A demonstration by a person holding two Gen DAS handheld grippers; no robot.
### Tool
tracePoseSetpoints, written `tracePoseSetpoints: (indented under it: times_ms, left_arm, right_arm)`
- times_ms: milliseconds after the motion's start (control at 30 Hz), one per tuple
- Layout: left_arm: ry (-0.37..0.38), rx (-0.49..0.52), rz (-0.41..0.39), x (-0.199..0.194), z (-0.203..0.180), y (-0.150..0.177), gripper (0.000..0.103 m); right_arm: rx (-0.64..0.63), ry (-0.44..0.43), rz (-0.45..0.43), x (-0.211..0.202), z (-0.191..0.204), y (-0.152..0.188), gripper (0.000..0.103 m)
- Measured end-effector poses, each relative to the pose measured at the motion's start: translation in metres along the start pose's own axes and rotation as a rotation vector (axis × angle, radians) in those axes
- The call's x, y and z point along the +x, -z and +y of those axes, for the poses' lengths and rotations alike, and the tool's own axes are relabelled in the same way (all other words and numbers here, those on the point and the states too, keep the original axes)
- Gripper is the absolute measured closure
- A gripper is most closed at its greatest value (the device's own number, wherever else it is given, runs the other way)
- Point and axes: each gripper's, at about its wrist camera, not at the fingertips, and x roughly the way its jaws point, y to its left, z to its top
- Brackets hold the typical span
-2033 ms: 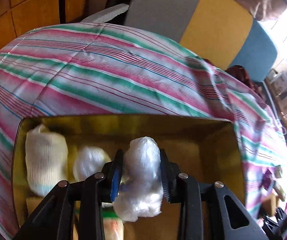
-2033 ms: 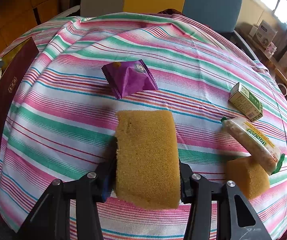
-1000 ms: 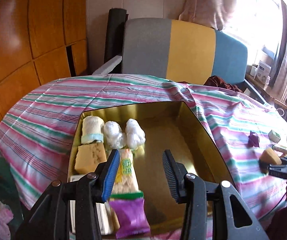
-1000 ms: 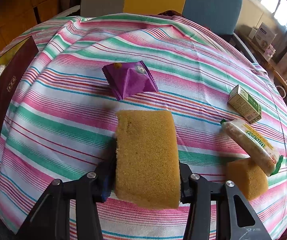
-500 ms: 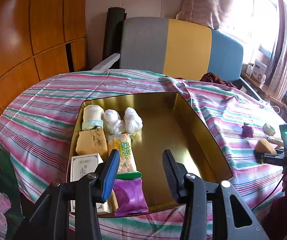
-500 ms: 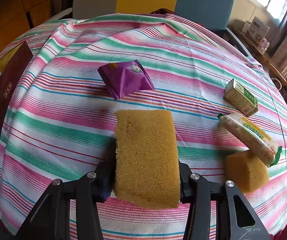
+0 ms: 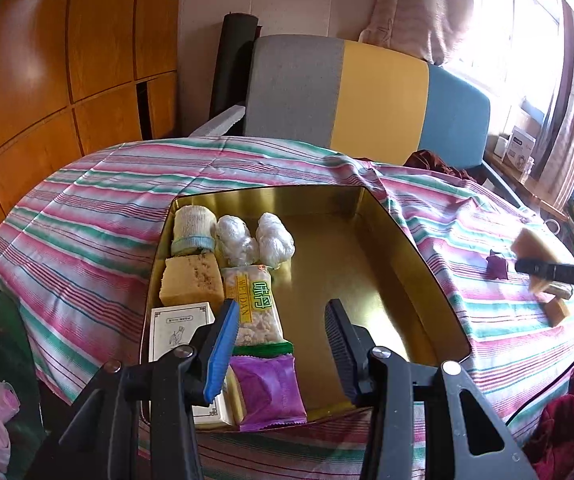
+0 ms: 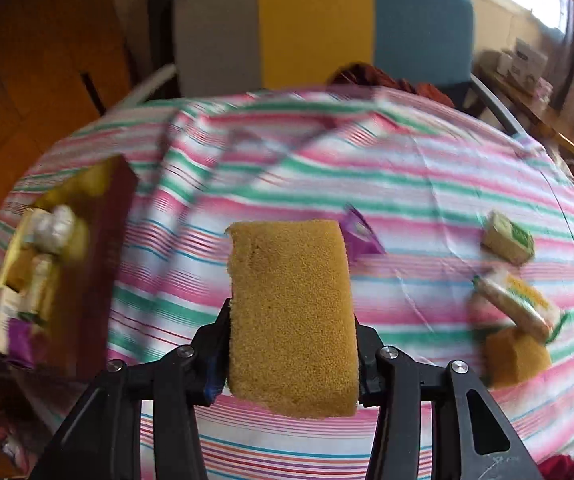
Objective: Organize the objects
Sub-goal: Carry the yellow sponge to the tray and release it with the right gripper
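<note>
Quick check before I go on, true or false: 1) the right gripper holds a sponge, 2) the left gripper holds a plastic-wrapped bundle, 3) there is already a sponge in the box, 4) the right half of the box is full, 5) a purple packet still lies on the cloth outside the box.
1) True: the right gripper is shut on a sponge, clear of the cloth.
2) False: the left gripper is open and empty; two bundles lie in the box.
3) True: a sponge in the box sits in its left column.
4) False: that half is bare gold floor.
5) True: a purple packet lies on the cloth beyond the held sponge.
</note>
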Motion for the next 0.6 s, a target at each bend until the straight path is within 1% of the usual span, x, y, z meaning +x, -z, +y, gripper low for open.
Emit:
tracePoseSetpoints:
  times_ms: [133,267,367,433,533,600]
  left_arm:
    - [0.012,-0.012,-0.009,-0.003,0.009,-0.004,0.058]
    - [-0.021,-0.060,-0.045,-0.013,0.034,-0.011,0.058]
    - [-0.071,-0.117,-0.057,-0.016,0.061,-0.013,0.058]
    - [-0.094,-0.152,-0.053,-0.016,0.076,-0.012,0.058]
    - [-0.117,-0.195,-0.042,-0.013,0.092,-0.009,0.058]
    - [-0.117,-0.208,-0.040,-0.013,0.097,-0.008,0.059]
  right_arm:
    - [-0.069,-0.101,-0.040,-0.017,0.059,-0.016,0.055]
    - [-0.153,-0.195,-0.047,-0.023,0.123,-0.022,0.054]
    - [-0.223,-0.250,-0.023,-0.015,0.167,-0.021,0.054]
    - [-0.265,-0.271,-0.004,-0.007,0.194,-0.018,0.054]
    - [-0.292,-0.286,0.044,0.013,0.225,-0.013,0.054]
    - [-0.306,-0.277,0.082,0.032,0.242,-0.011,0.054]
